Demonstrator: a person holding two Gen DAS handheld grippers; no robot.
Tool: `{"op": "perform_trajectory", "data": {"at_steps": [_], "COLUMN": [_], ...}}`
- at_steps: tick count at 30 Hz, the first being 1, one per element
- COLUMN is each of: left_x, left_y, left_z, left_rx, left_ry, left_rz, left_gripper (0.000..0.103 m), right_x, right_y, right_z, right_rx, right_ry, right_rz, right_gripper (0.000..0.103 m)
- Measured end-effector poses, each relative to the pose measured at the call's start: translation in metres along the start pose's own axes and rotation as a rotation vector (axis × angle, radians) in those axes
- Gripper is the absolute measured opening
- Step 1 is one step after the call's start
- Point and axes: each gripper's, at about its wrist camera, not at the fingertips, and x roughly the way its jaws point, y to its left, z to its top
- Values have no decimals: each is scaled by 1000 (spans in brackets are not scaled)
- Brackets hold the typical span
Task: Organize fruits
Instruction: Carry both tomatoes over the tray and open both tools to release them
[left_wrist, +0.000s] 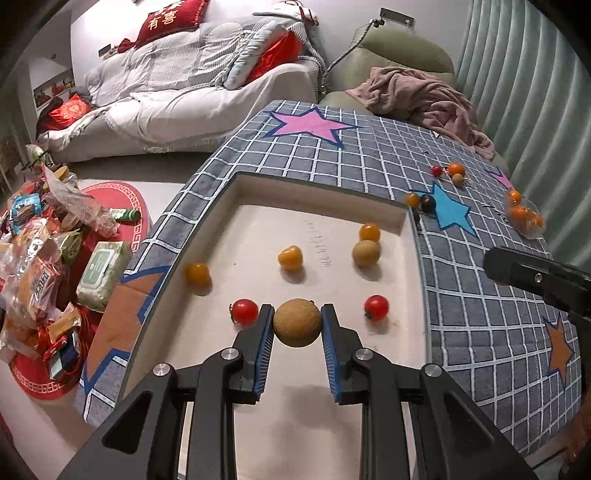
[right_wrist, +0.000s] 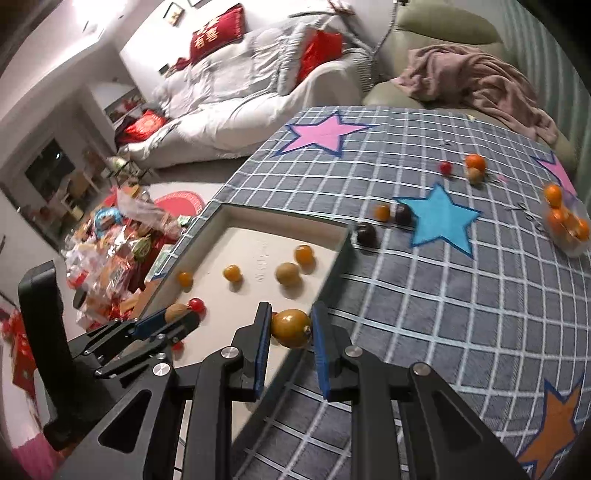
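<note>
Left gripper (left_wrist: 297, 323) is clamped on a rough tan round fruit (left_wrist: 297, 322), pads touching both sides, held over the near end of the white tray (left_wrist: 236, 184). Right gripper (right_wrist: 289, 328) is clamped on a glossy yellow-brown fruit (right_wrist: 291, 328), sitting right over the tray's right edge, half above the checked mat (right_wrist: 443, 295).

Already in the tray: two red tomatoes (left_wrist: 245, 311) (left_wrist: 376, 307), three orange ones (left_wrist: 197, 274) (left_wrist: 290, 257) (left_wrist: 369, 232) and another tan fruit (left_wrist: 366, 253). Still loose on the mat: a small cluster (right_wrist: 474, 162) near the far side, a dark pair (right_wrist: 402, 214) by the blue star, and orange ones in a clear bag or tub (right_wrist: 567, 225) at far right; can't tell which, view is blurry there.

Step in hand looks like dropping both fruits into the tray. To do it well:
- Left: lower close to the tray floor before opening, aim at the free gap between the two red tomatoes so nothing gets knocked.
- Right: shift inward first. Releasing where it is risks the fruit hitting the rim and rolling onto the mat.
- Open slowly; round fruit rolls, so release low and level.
- Grippers are near each other, so stagger the releases.
</note>
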Motion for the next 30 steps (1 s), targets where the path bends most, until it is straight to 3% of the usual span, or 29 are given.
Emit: {"op": "perform_trajectory", "data": {"at_steps": [18,30], "left_x": [33,51], "left_y": [-2,-9], "left_z": [-2,-1], "left_rx": [30,68], "left_ry": [76,109], "left_rz": [49,99], "left_gripper": [27,27], "right_x": [57,105], "right_y": [17,15], "right_z": [14,20], "right_rx": [-38,-57], "right_ry": [113,221], "right_rz": [19,-18], "right_gripper": [24,24]}}
